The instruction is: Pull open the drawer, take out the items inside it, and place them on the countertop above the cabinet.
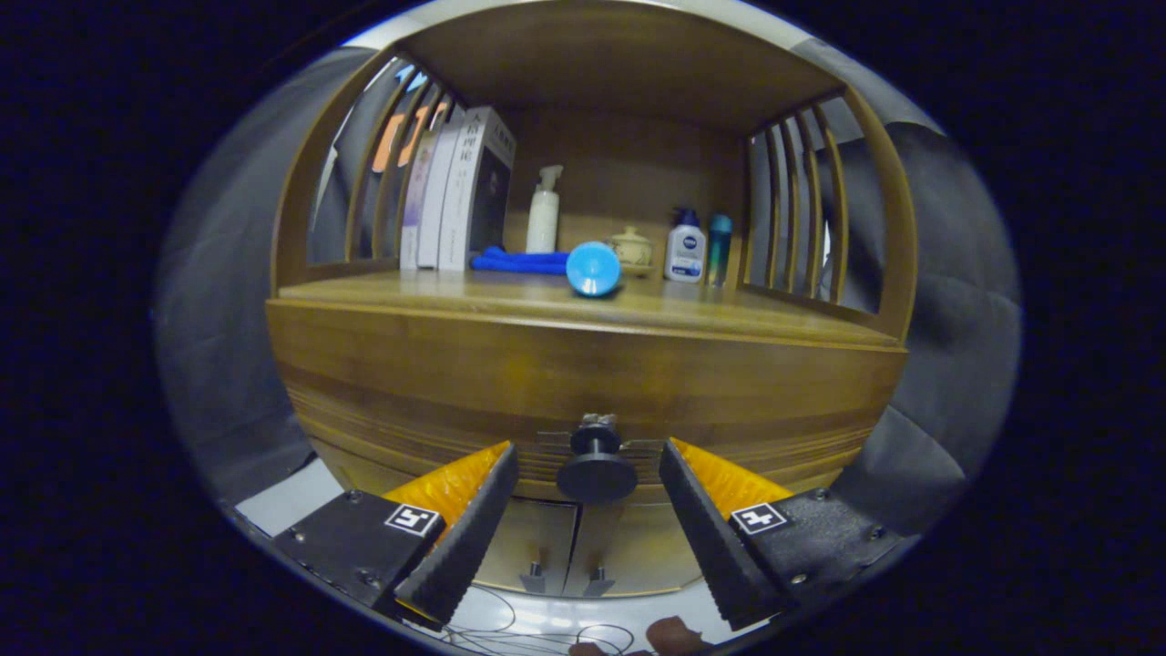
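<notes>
A wooden cabinet fills the view, with its drawer front shut flush below the countertop. The drawer's round dark knob sticks out toward me, between the fingertips and level with them. My gripper is open, one finger on each side of the knob, neither touching it. A blue ball rests on the countertop straight above the knob. What lies inside the drawer is hidden.
At the back of the countertop stand books, a folded blue cloth, a white pump bottle, a small ceramic jar, a lotion bottle and a teal bottle. Slatted wooden sides and a top shelf enclose it. Two lower cabinet doors sit below the drawer.
</notes>
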{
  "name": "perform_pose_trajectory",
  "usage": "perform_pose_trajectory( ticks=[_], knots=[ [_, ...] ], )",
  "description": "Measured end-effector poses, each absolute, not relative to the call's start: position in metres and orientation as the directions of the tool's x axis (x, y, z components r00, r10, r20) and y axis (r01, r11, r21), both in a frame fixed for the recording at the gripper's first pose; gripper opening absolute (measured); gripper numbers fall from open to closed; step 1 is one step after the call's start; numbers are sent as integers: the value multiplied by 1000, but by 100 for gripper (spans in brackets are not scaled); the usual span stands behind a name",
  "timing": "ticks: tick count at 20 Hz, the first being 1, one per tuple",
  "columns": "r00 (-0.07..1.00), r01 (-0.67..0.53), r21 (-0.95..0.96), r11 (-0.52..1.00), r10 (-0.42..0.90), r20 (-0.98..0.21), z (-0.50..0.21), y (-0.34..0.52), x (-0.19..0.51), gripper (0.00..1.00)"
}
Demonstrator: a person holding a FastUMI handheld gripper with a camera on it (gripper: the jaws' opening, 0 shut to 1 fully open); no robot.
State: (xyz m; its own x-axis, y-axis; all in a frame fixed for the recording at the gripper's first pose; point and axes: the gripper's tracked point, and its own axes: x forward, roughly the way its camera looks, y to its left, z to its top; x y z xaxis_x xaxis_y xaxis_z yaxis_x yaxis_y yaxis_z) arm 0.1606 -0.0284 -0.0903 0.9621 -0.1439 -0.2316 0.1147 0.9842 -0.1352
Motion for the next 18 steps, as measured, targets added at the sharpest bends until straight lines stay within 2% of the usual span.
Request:
perform_pose_trajectory(
  ticks=[11, 18],
  knots=[
    [997, -6, -91, 996, -1, -83, 8, 16, -4, 100],
    [1000, -29, -65, 997, 28, -7, 45, 20, -64, 100]
  ],
)
